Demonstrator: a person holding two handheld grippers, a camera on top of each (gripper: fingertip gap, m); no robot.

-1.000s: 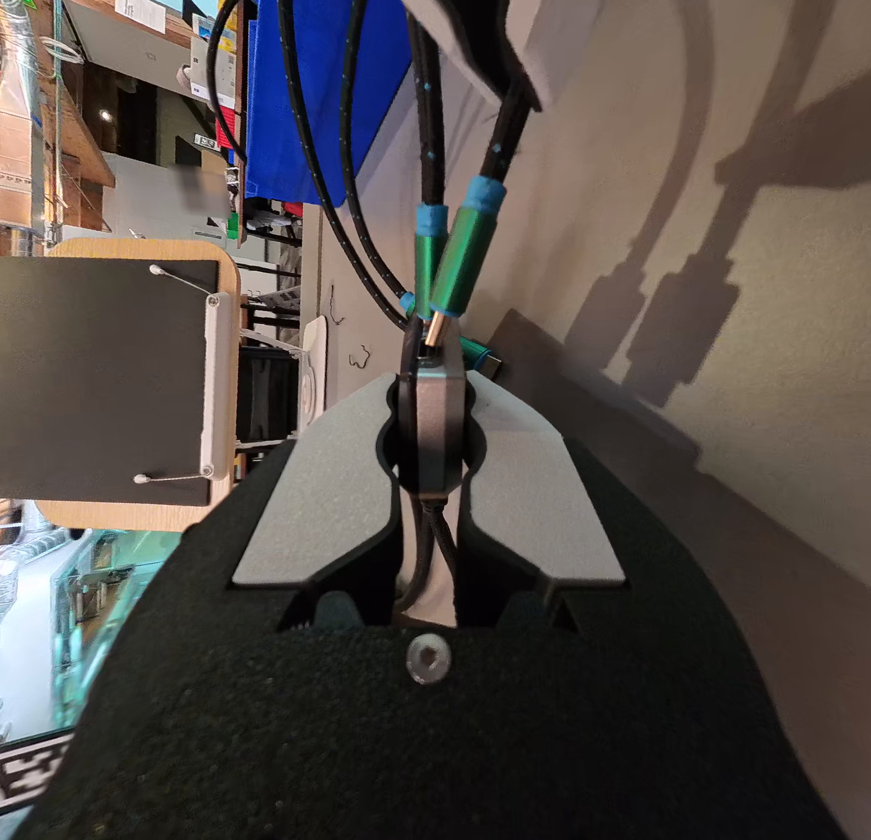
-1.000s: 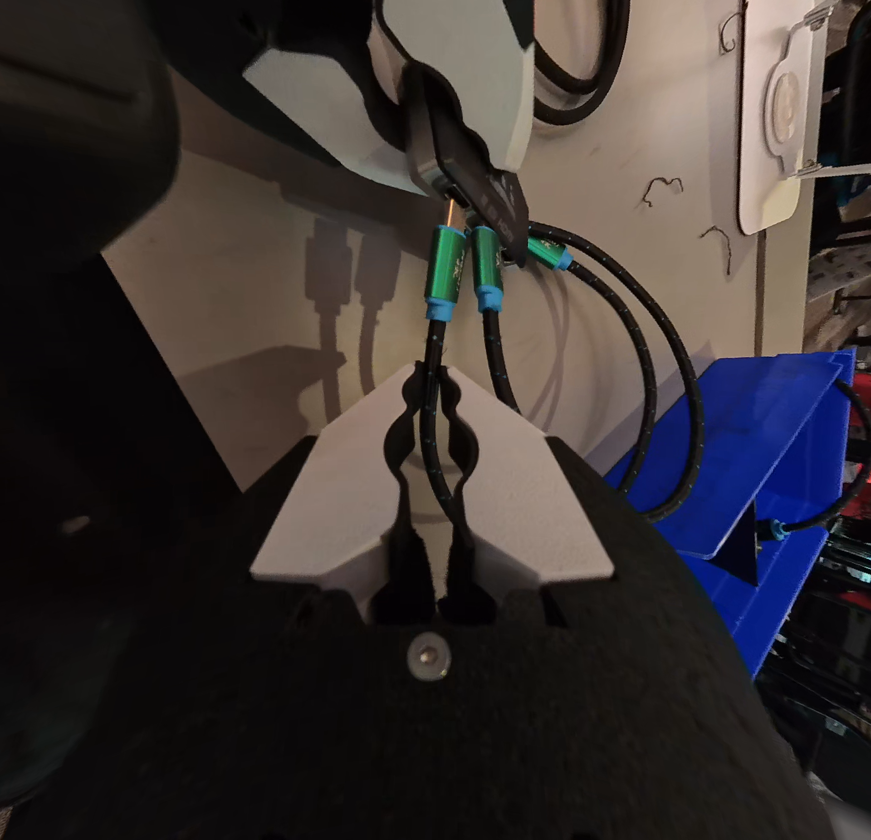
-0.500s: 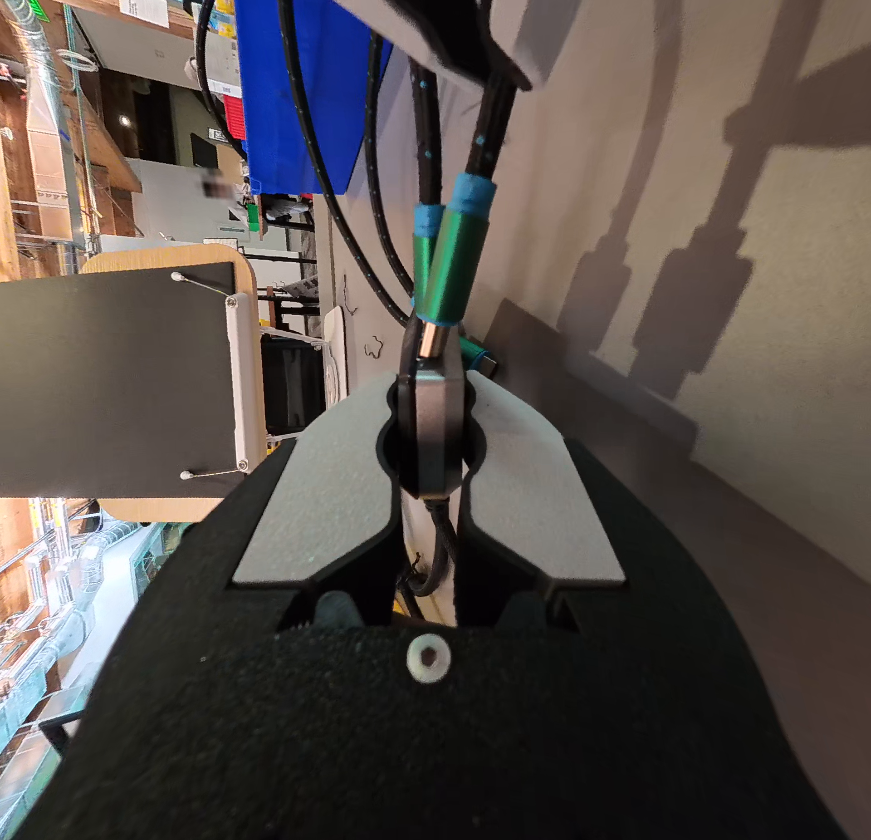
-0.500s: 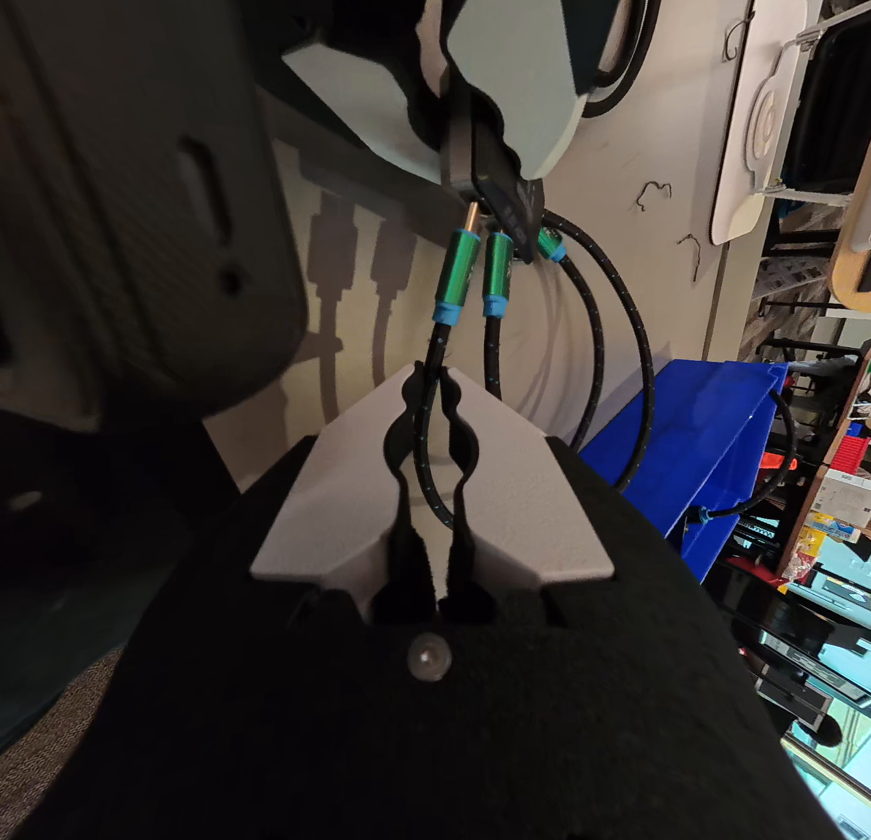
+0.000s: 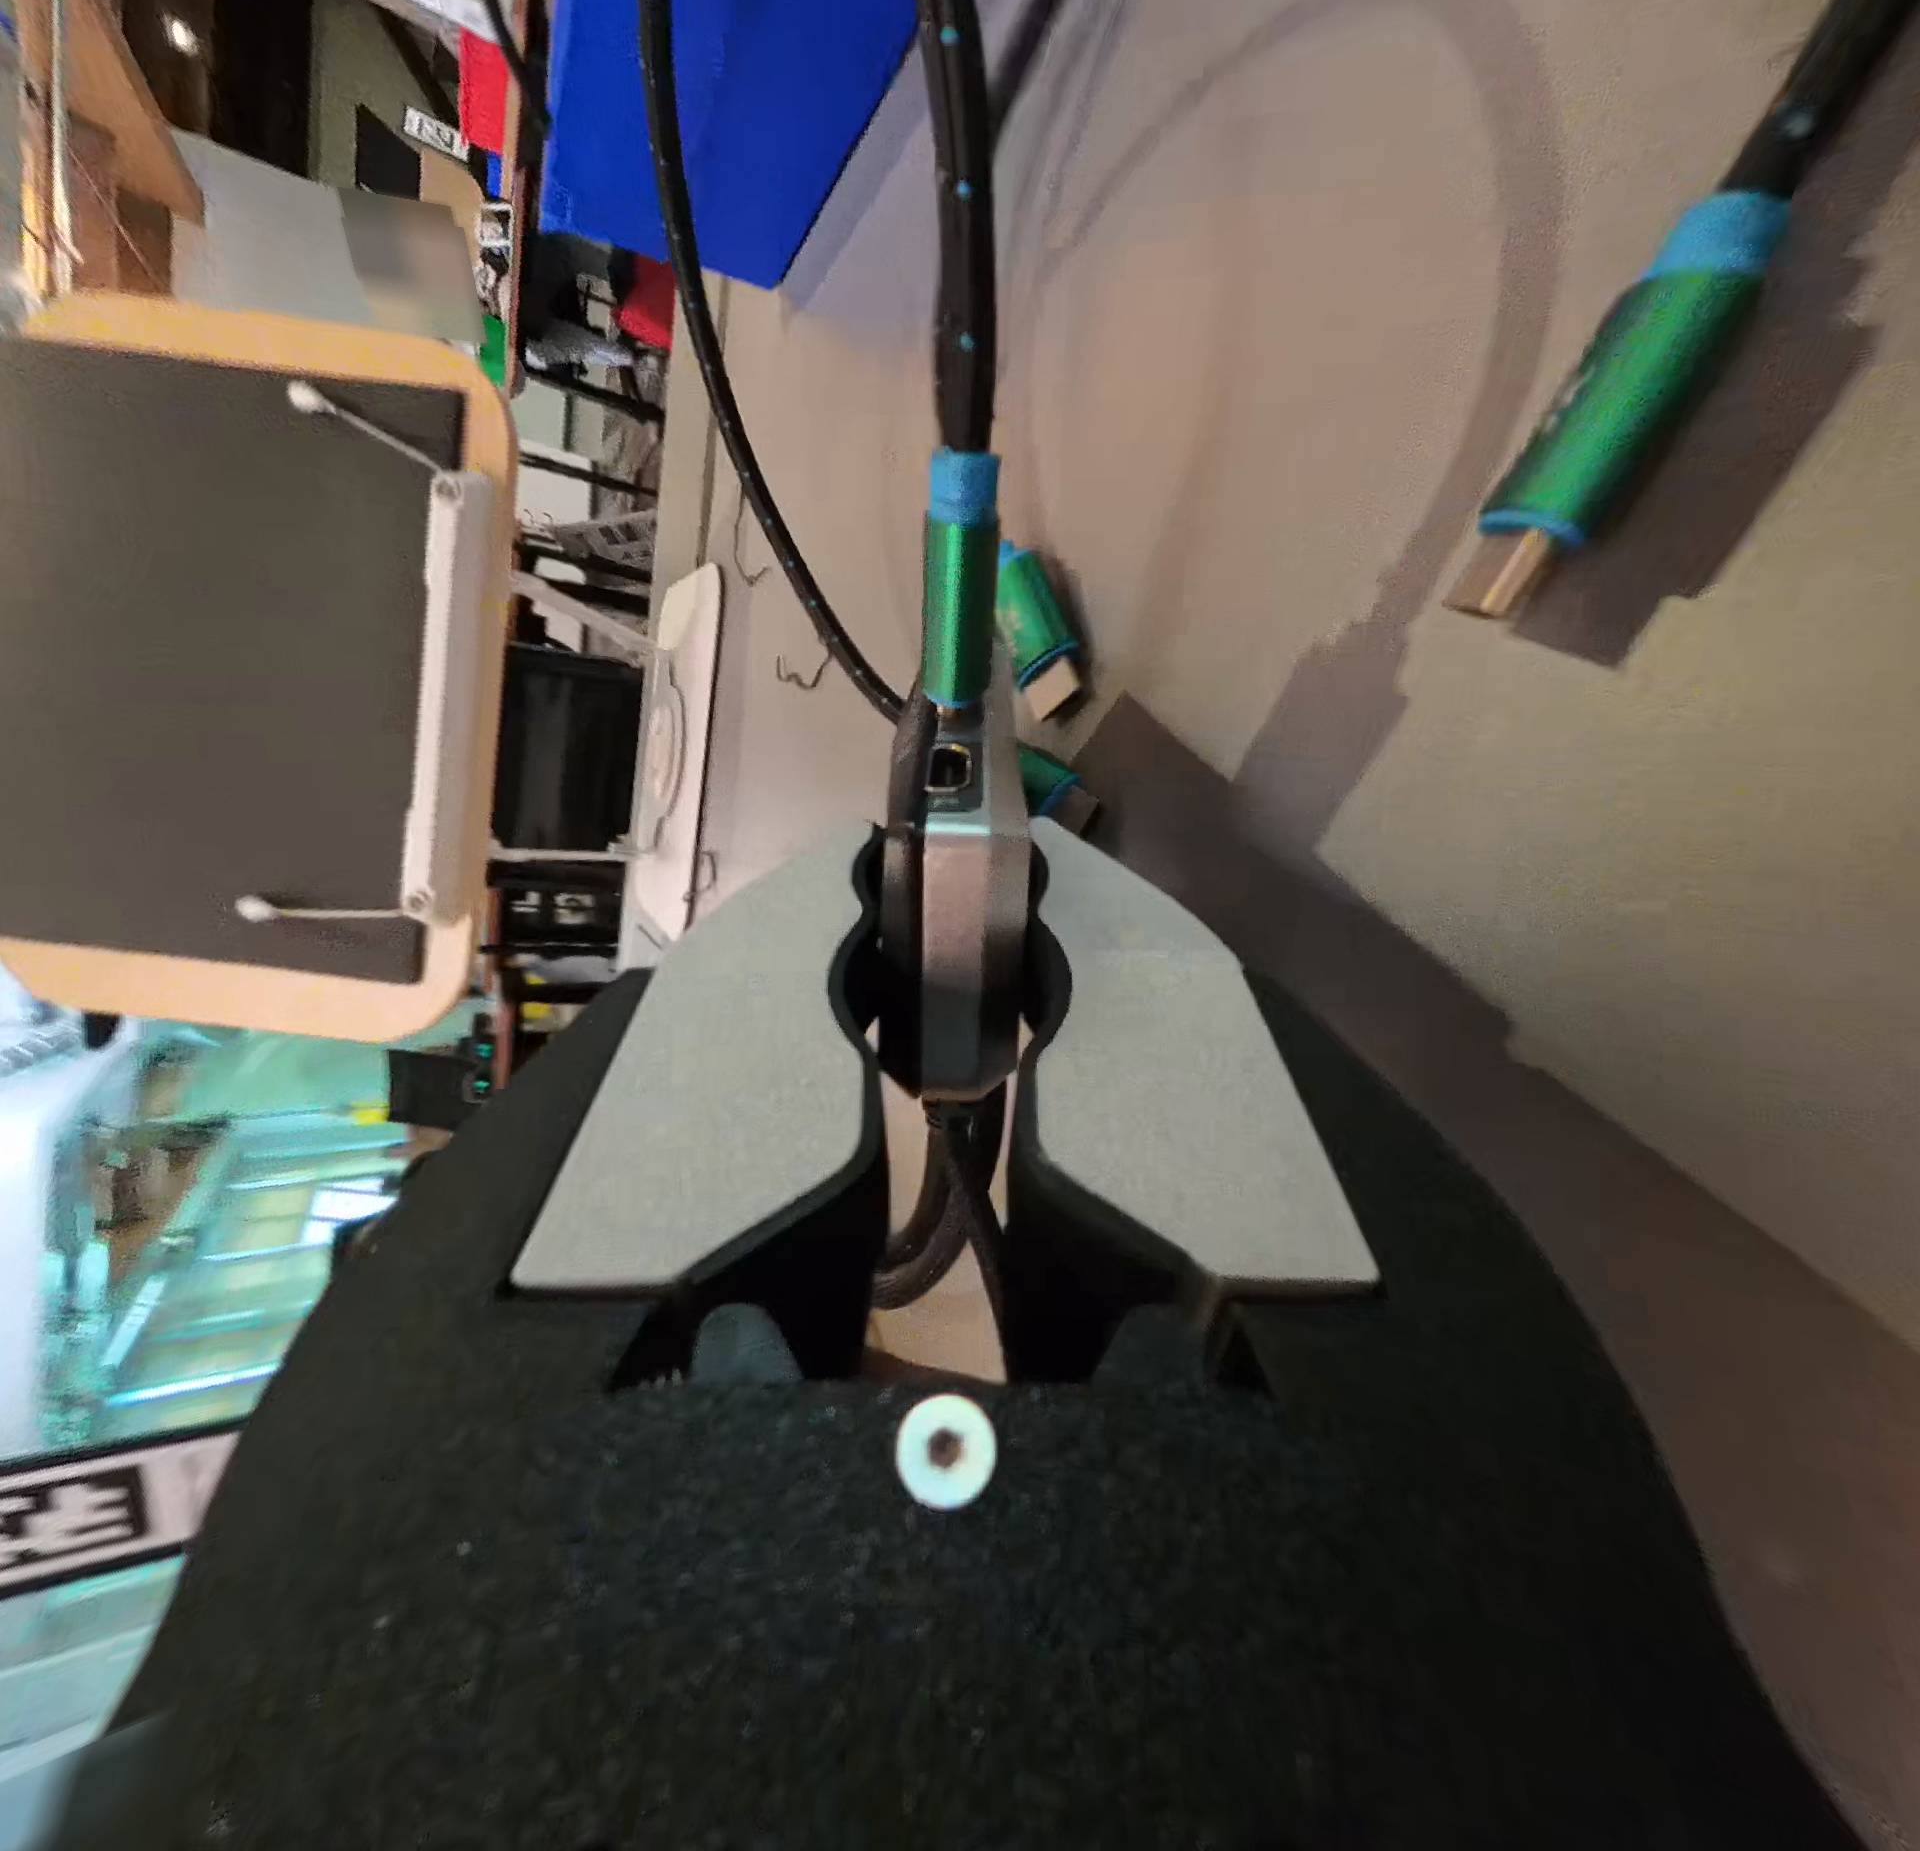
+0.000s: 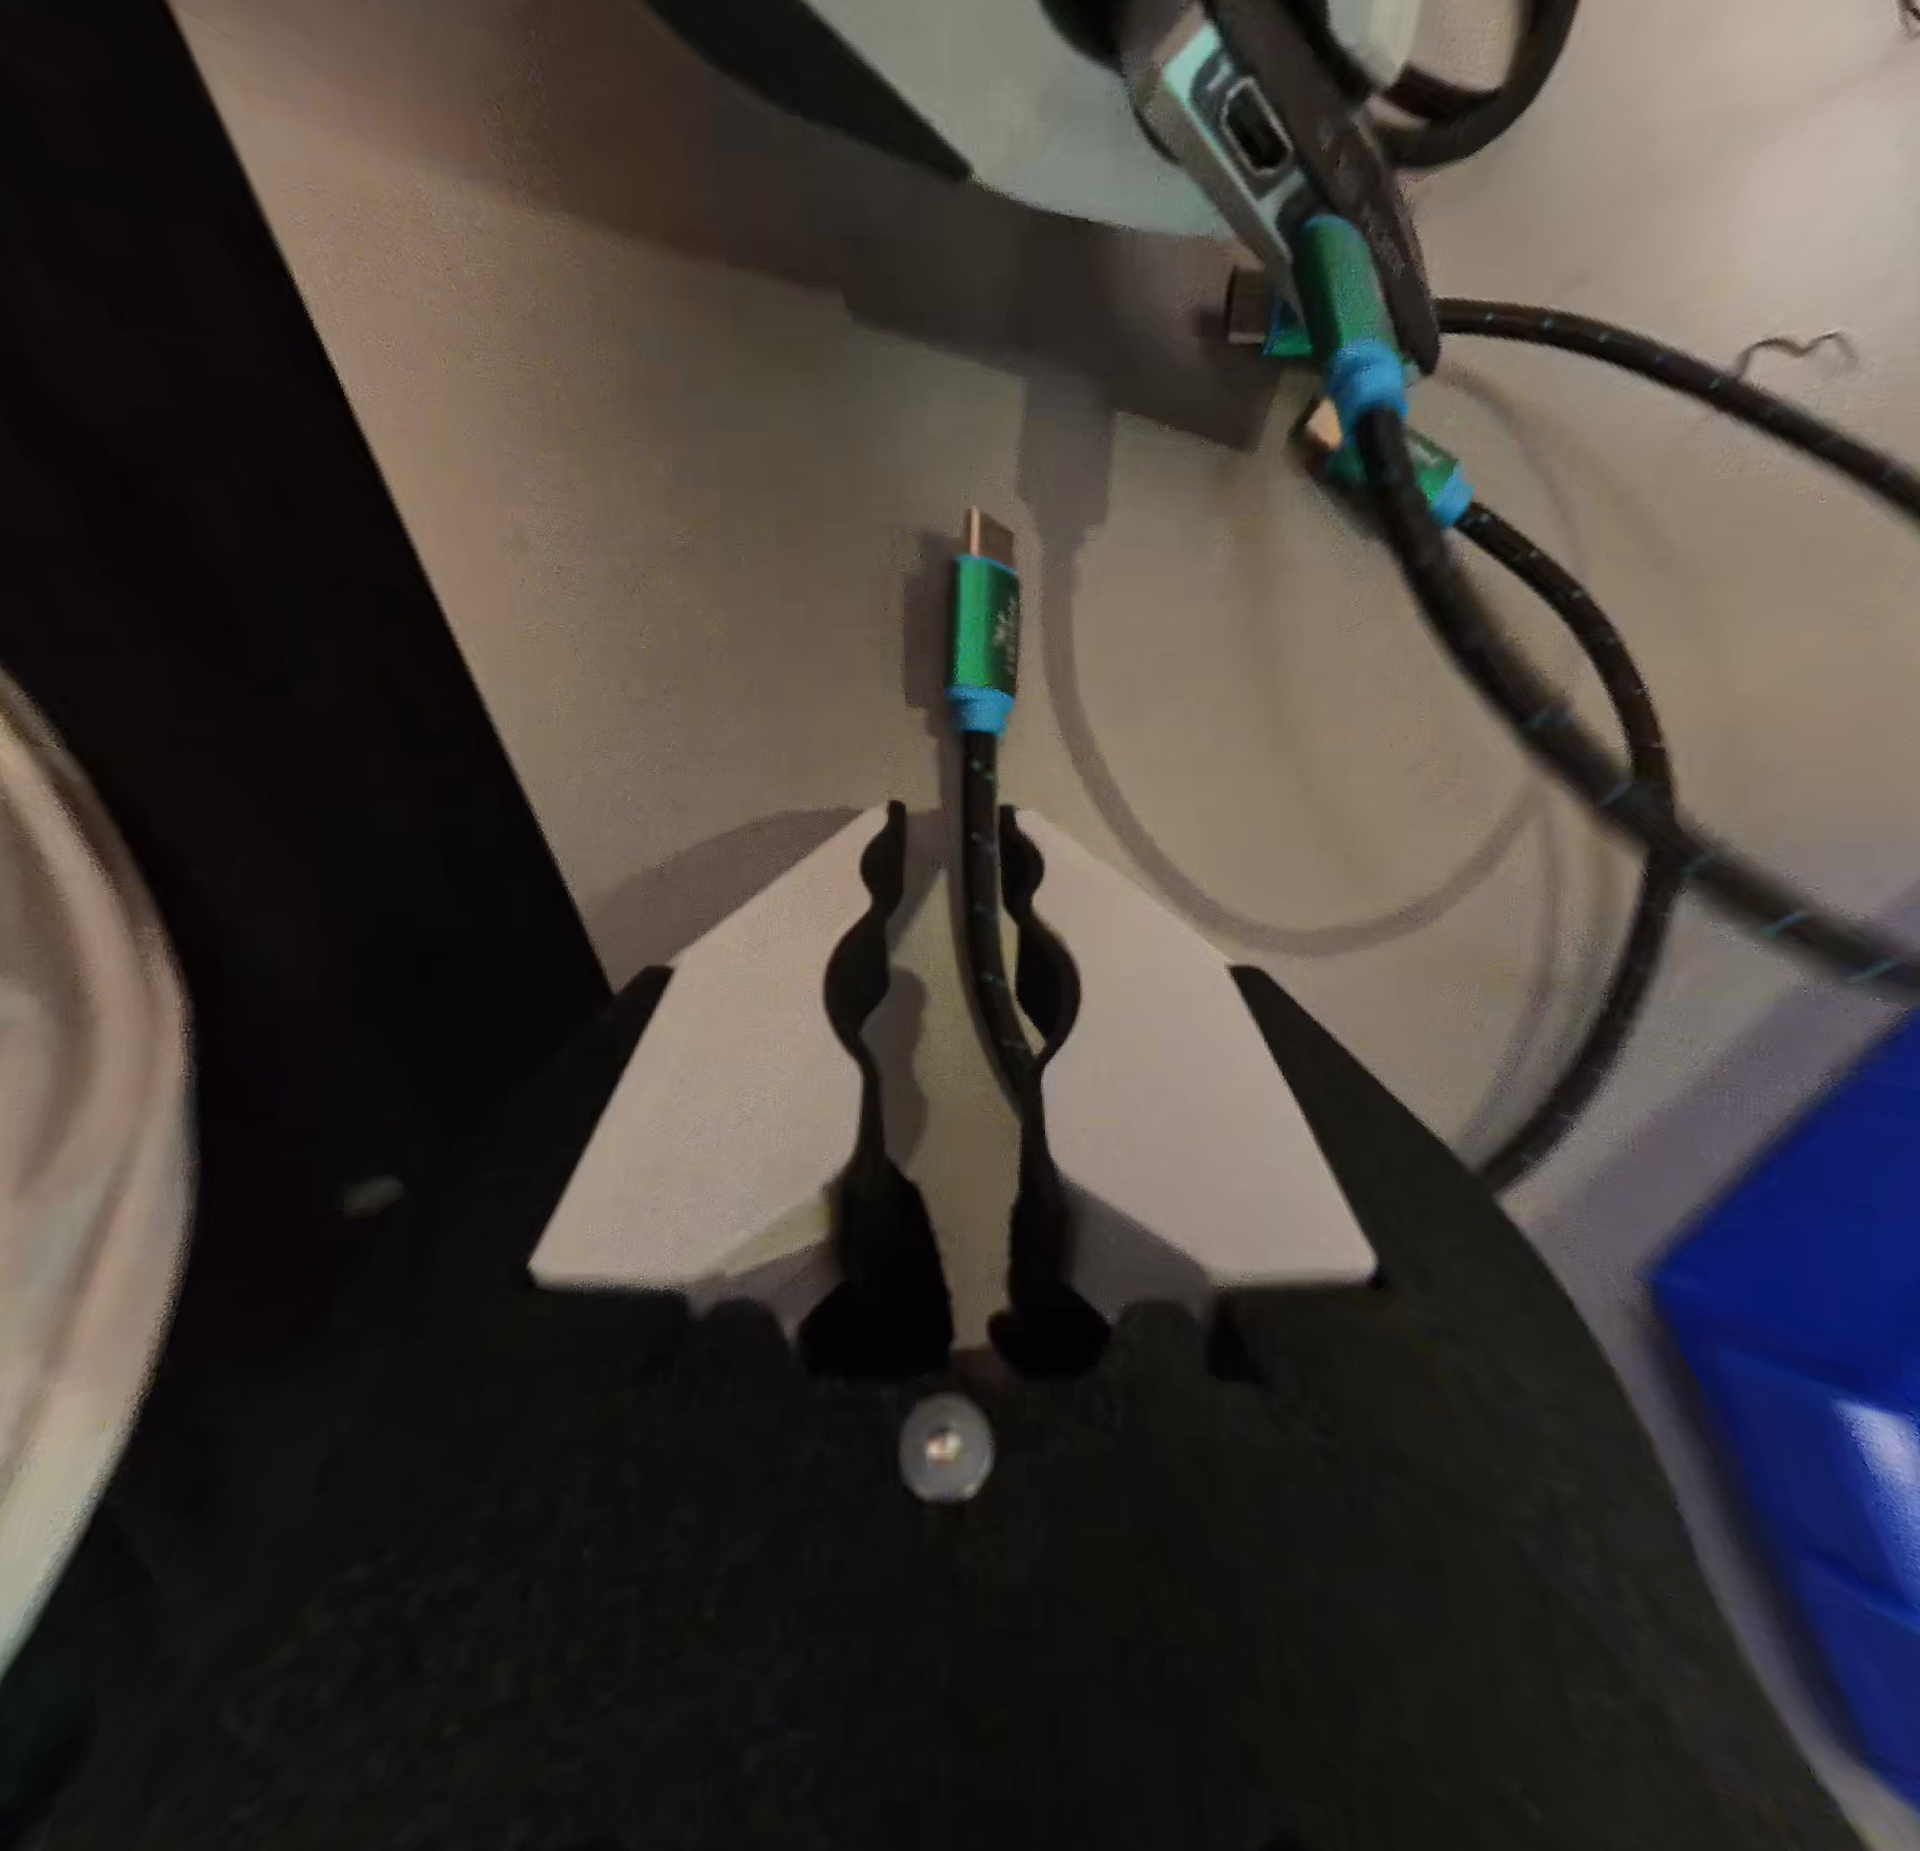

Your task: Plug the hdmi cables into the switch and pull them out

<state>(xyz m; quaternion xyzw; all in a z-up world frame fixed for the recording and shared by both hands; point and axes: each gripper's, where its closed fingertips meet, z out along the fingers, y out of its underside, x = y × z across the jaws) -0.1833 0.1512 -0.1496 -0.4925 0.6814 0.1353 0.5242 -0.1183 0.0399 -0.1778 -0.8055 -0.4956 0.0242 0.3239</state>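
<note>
Switch (image 5: 956, 928) fills the middle of the left wrist view: a slim grey metal body, seen edge-on, clamped between the pale fingers of the left gripper (image 5: 951, 866), with its own dark lead trailing back between them. One green-shelled plug with a blue collar (image 5: 958, 596) sits in the far port; the port beside it shows open and bare. Two loose green plugs (image 5: 1039, 627) lie on the beige table (image 5: 1299, 347) just past the switch. At upper right a freed plug (image 5: 1621, 399), gold tip showing, hangs apart from the switch.

Right wrist view: the right gripper (image 6: 951, 825) has its fingers slightly apart, and the black braided cable (image 6: 987, 866) runs between them against the right finger; whether they actually pinch it is hard to say. Its green plug (image 6: 985, 638) stands clear, well apart from the switch (image 6: 1236, 139) at top right. A blue bin (image 6: 1808, 1334) sits at the lower right edge.
</note>
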